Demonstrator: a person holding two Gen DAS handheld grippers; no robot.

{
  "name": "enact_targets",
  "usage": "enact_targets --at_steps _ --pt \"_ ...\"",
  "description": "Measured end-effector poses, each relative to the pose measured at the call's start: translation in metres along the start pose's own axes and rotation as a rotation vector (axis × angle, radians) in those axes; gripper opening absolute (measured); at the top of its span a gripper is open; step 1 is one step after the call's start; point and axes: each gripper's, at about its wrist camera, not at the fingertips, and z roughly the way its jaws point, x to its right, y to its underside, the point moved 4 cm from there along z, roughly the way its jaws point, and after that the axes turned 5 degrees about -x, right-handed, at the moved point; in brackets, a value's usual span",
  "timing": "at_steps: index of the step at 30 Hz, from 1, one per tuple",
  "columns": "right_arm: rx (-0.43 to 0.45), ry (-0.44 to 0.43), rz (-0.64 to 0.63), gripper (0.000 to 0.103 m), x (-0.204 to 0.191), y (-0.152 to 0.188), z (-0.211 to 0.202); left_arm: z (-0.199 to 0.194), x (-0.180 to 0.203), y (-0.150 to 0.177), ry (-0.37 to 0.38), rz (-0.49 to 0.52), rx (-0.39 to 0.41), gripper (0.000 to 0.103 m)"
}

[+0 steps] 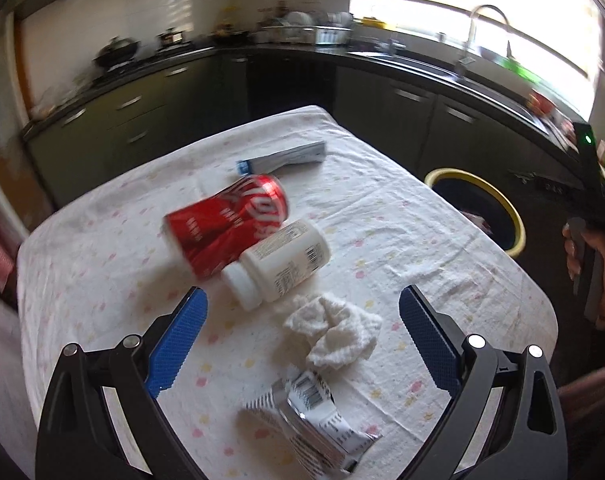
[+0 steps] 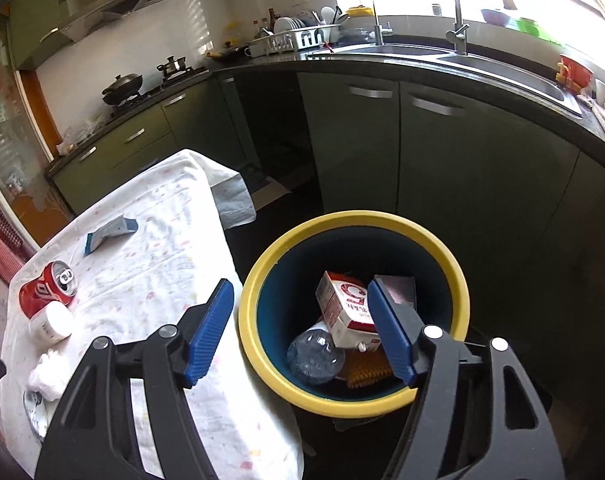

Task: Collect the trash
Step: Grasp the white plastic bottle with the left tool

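Home kitchen: green cabinets [image 2: 354, 136], steel sink [image 2: 502, 76] with faucet [image 2: 460, 12], dish rack [image 2: 298, 36], pots on stove [image 2: 122, 88], range hood [image 2: 114, 8].

Blown-out window [image 1: 482, 32] glare, motion blur

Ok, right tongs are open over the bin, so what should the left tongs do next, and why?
Probably ease the left tongs forward and down onto the crumpled tissue, then close. Their jaws stand open and empty, the tissue lies nearest, almost centred between them, with the white bottle and red can just beyond on the table.
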Motion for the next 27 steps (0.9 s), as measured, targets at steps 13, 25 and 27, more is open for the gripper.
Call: enact_targets --at_steps 13,25,27 --pt "-0.034 -0.002 -0.001 0.067 -0.003 0.008 0.009 0.057 0.002 -0.041 0.15 0.29 -0.143 0.058" --pt "-0.065 0.001 0.006 0.067 -0.005 0.005 0.026 0.085 0.002 -0.045 0.121 0.432 -0.225 0.058" --pt "-0.075 0.001 0.001 0.067 -0.007 0.005 0.031 0.09 0.0 -0.045 0.114 0.443 -0.236 0.058"
